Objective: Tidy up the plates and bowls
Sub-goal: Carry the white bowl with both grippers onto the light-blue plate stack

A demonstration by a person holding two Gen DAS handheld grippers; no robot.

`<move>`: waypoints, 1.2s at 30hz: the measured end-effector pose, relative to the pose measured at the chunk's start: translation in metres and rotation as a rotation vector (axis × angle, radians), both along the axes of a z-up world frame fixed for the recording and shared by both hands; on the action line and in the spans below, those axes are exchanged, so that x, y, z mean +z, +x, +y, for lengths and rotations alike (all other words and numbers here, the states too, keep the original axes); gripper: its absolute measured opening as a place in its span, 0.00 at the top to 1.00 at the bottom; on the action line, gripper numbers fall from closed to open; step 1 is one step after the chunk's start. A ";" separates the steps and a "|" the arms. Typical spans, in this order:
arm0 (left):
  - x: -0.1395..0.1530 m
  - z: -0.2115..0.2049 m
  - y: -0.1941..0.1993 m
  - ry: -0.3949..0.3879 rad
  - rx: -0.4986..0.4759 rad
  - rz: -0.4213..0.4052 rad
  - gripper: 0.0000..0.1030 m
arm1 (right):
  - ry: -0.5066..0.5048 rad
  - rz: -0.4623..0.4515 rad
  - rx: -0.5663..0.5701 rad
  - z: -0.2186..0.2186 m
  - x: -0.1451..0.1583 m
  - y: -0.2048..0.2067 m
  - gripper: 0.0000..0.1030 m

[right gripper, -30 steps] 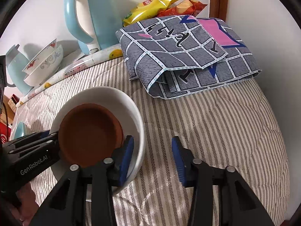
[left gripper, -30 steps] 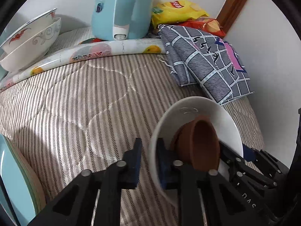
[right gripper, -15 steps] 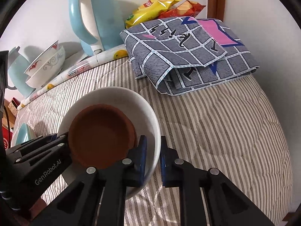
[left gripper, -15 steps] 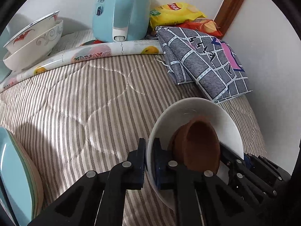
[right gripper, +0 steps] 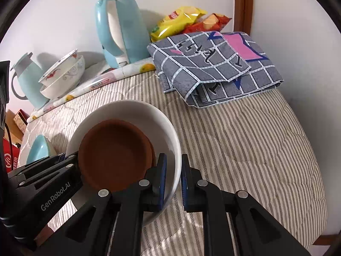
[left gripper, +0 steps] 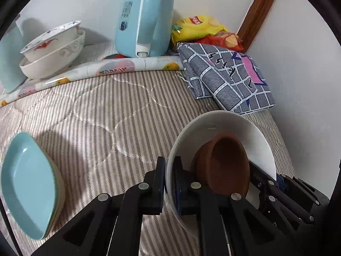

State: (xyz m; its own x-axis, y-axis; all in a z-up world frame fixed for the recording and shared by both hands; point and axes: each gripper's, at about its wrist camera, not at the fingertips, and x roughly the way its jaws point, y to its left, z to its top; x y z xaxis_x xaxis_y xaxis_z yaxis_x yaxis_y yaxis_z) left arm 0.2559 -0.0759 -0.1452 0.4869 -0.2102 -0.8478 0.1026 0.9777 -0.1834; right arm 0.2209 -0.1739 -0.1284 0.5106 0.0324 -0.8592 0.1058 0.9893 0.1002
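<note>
A white bowl (left gripper: 234,125) holds a smaller brown bowl (left gripper: 226,164). My left gripper (left gripper: 169,177) is shut on the white bowl's near rim. My right gripper (right gripper: 173,177) is shut on the opposite rim of the same white bowl (right gripper: 127,108), with the brown bowl (right gripper: 115,153) inside it. The bowl is held above the striped bed cover, tilted in the left wrist view. A stack of light-blue plates (left gripper: 27,181) lies at the left. Two stacked patterned bowls (left gripper: 53,51) stand at the back left, also in the right wrist view (right gripper: 64,76).
A light-blue kettle (left gripper: 145,19) stands at the back beside snack bags (left gripper: 198,27). A folded grey checked cloth (left gripper: 226,76) lies at the back right by the wall. A blue thermos jug (right gripper: 27,81) stands far left. The striped quilt (right gripper: 245,140) covers the surface.
Both grippers closed on the white bowl's rim, the right from wide open, and lifted it. The views pulled back, bringing the blue plates more into sight.
</note>
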 end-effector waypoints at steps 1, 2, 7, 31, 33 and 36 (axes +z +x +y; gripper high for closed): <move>0.003 0.001 -0.002 0.001 0.001 -0.006 0.92 | -0.002 -0.005 0.001 0.002 0.002 -0.001 0.88; 0.006 0.003 -0.005 0.001 0.002 -0.010 0.92 | -0.002 -0.011 0.003 0.004 0.006 -0.003 0.88; 0.021 0.009 -0.014 0.004 0.008 -0.035 0.92 | -0.006 -0.033 0.010 0.011 0.019 -0.011 0.88; 0.071 0.040 -0.046 0.013 0.027 -0.108 0.92 | -0.009 -0.120 0.041 0.043 0.066 -0.039 0.88; 0.073 0.042 -0.048 0.016 0.026 -0.112 0.92 | -0.007 -0.125 0.040 0.046 0.067 -0.040 0.89; 0.076 0.046 -0.051 0.019 0.027 -0.116 0.92 | -0.006 -0.130 0.041 0.050 0.069 -0.043 0.89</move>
